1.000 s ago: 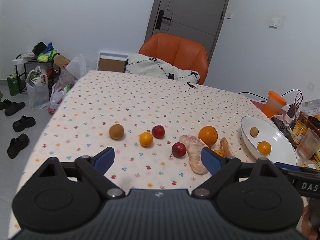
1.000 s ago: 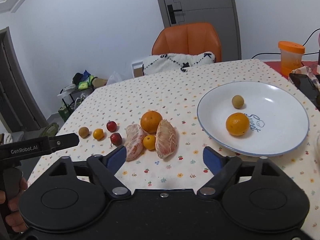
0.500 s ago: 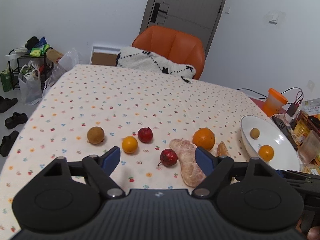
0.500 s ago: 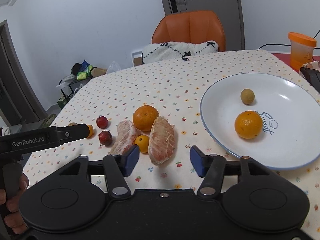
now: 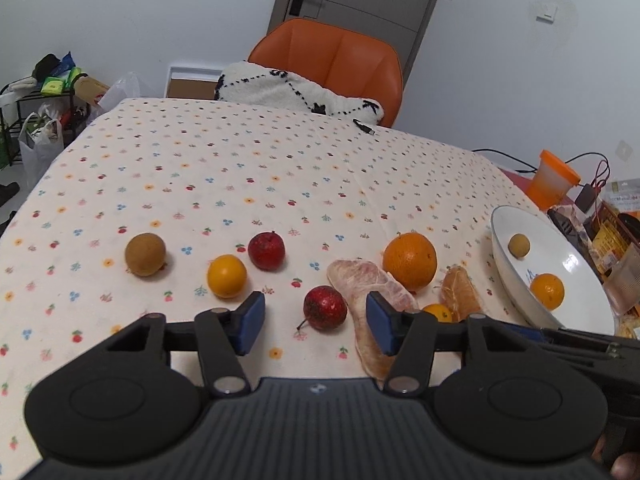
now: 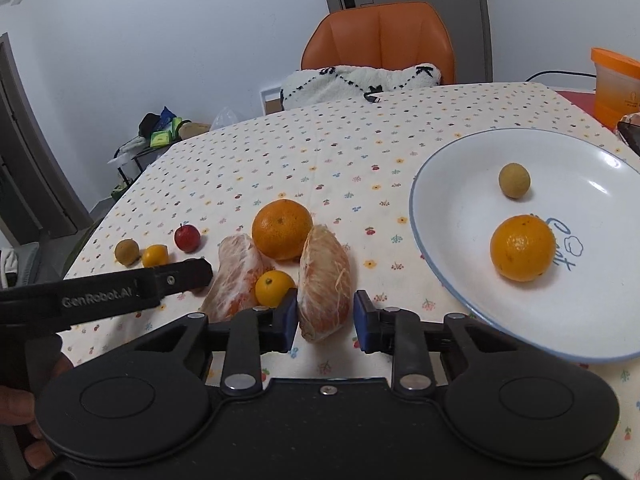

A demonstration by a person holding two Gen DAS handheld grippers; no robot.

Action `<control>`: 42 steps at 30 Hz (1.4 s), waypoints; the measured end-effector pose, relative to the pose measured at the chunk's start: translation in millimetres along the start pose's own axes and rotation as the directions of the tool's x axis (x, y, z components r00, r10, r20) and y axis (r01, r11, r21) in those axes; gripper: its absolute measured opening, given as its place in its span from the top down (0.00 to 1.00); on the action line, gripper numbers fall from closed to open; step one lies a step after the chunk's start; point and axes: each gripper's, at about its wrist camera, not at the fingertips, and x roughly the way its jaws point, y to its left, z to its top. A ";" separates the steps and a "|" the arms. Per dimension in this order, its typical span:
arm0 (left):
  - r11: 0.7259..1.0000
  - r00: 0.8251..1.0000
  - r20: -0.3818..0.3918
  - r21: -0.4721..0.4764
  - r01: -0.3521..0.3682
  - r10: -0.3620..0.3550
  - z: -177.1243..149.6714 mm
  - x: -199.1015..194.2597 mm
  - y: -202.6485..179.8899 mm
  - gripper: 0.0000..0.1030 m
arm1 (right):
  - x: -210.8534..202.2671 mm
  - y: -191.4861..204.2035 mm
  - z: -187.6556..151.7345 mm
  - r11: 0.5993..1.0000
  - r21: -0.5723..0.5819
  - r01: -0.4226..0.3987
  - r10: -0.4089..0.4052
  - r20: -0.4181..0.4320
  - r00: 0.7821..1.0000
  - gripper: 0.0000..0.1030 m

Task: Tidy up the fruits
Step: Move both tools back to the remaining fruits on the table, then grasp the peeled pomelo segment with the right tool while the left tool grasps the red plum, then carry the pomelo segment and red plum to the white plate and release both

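On the flowered tablecloth lie a brown fruit (image 5: 145, 254), a small orange (image 5: 226, 276), a red fruit (image 5: 266, 251) and a big orange (image 5: 409, 261). My left gripper (image 5: 315, 328) is open, with a second red fruit (image 5: 325, 308) between its pads, untouched. My right gripper (image 6: 325, 318) is open and narrowly straddles a peeled pomelo segment (image 6: 324, 276), with a slim gap showing. Another segment (image 6: 236, 276) and a tiny orange (image 6: 274, 288) lie beside it. The white plate (image 6: 460, 208) holds an orange (image 6: 522, 248) and a small brown fruit (image 6: 514, 180).
An orange chair (image 5: 332, 60) with a white cushion (image 5: 288, 88) stands at the table's far side. A cable end (image 5: 364, 127) lies near that edge. An orange cup (image 5: 554, 178) and clutter crowd the right side. Bags and a rack (image 5: 36, 120) stand on the floor at left.
Both grippers have come lower and closer to the fruit, and both have narrowed: the left around the near red fruit, the right around the pomelo segment.
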 end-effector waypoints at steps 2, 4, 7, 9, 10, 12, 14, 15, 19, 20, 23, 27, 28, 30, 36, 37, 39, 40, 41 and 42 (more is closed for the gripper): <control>1.000 1.000 0.002 0.010 -0.003 0.003 0.6 3.2 0.1 0.53 | 1.9 2.2 1.3 1.000 -0.016 0.010 -0.010 0.000 1.000 0.73; 1.000 1.000 0.000 0.021 -0.003 0.003 1.4 4.6 -0.3 0.58 | 3.4 3.8 2.0 0.999 -0.031 0.018 -0.018 0.000 1.000 0.73; 0.999 1.000 0.001 0.033 -0.009 0.009 1.0 5.5 -1.5 0.61 | 4.8 1.8 2.8 1.000 -0.019 0.014 -0.014 0.004 1.000 0.73; 0.999 1.000 0.005 0.048 -0.013 0.013 -0.4 5.7 -3.5 0.61 | 6.4 -0.4 4.0 1.000 -0.006 0.012 -0.012 0.007 1.000 0.74; 0.999 1.000 0.008 0.050 -0.016 0.016 -1.0 5.6 -4.3 0.63 | 7.0 0.5 3.7 1.000 -0.013 0.015 -0.015 0.011 1.000 0.74; 0.999 1.000 0.008 0.050 -0.004 0.004 -1.0 6.1 -4.5 0.72 | 7.8 1.0 3.2 1.000 -0.017 0.018 -0.017 0.019 1.000 0.78; 0.999 1.000 0.005 0.050 0.006 -0.006 -0.8 5.9 -4.0 0.78 | 7.3 -1.4 2.8 1.000 -0.004 0.015 -0.015 0.021 1.000 0.80; 0.999 1.000 0.003 0.040 0.011 -0.012 -0.6 5.1 -2.6 0.78 | 6.4 -3.7 3.1 1.000 0.015 0.004 -0.004 0.017 1.000 0.80; 0.999 1.000 0.019 0.050 0.018 -0.019 1.3 -3.2 -5.2 0.78 | -1.2 -8.6 2.3 0.998 0.051 -0.021 0.021 0.016 1.000 0.81; 0.998 0.999 0.026 0.054 0.019 -0.021 1.9 -5.8 -6.2 0.78 | -4.2 -8.6 1.5 0.999 0.050 -0.020 0.019 0.025 0.999 0.81; 0.999 0.999 0.037 0.050 0.022 -0.024 4.4 -10.9 -7.8 0.78 | -11.2 -8.6 1.9 0.997 0.064 -0.030 0.028 0.041 0.999 0.81; 0.998 0.998 0.057 0.057 0.028 -0.031 8.3 -17.6 -13.9 0.78 | -21.5 -7.5 3.9 0.998 0.053 -0.038 0.034 0.063 0.997 0.81; 0.998 0.997 0.063 0.060 0.030 -0.034 9.3 -19.4 -16.1 0.78 | -24.0 -7.5 4.8 0.998 0.053 -0.038 0.034 0.069 0.997 0.81; 0.998 0.997 0.072 0.060 0.035 -0.039 10.8 -22.5 -20.6 0.78 | -28.1 -6.8 6.5 0.998 0.052 -0.041 0.037 0.082 0.996 0.81; 0.997 0.993 0.107 0.064 0.040 -0.046 16.2 -29.9 -35.0 0.78 | -40.4 -11.2 8.2 0.998 0.052 -0.028 0.021 0.121 0.992 0.81; 0.997 0.993 0.111 0.070 0.042 -0.050 16.7 -30.8 -38.5 0.78 | -42.9 -12.8 7.9 0.998 0.055 -0.026 0.019 0.128 0.992 0.81; 0.996 0.991 0.118 0.080 0.050 -0.059 17.3 -32.3 -44.8 0.78 | -47.8 -16.2 6.9 0.998 0.059 -0.020 0.011 0.138 0.990 0.81; 0.995 0.991 0.121 0.084 0.054 -0.064 17.3 -33.0 -48.2 0.78 | -50.4 -18.4 6.6 0.998 0.060 -0.016 0.007 0.143 0.990 0.81; 0.995 0.990 0.124 0.087 0.058 -0.068 17.5 -33.4 -51.6 0.78 | -52.2 -20.3 6.5 0.998 0.063 -0.012 0.003 0.148 0.989 0.81; 0.994 0.989 0.126 0.090 0.062 -0.073 17.7 -33.7 -54.7 0.78 | -54.4 -22.6 6.2 0.998 0.066 -0.007 -0.003 0.152 0.988 0.81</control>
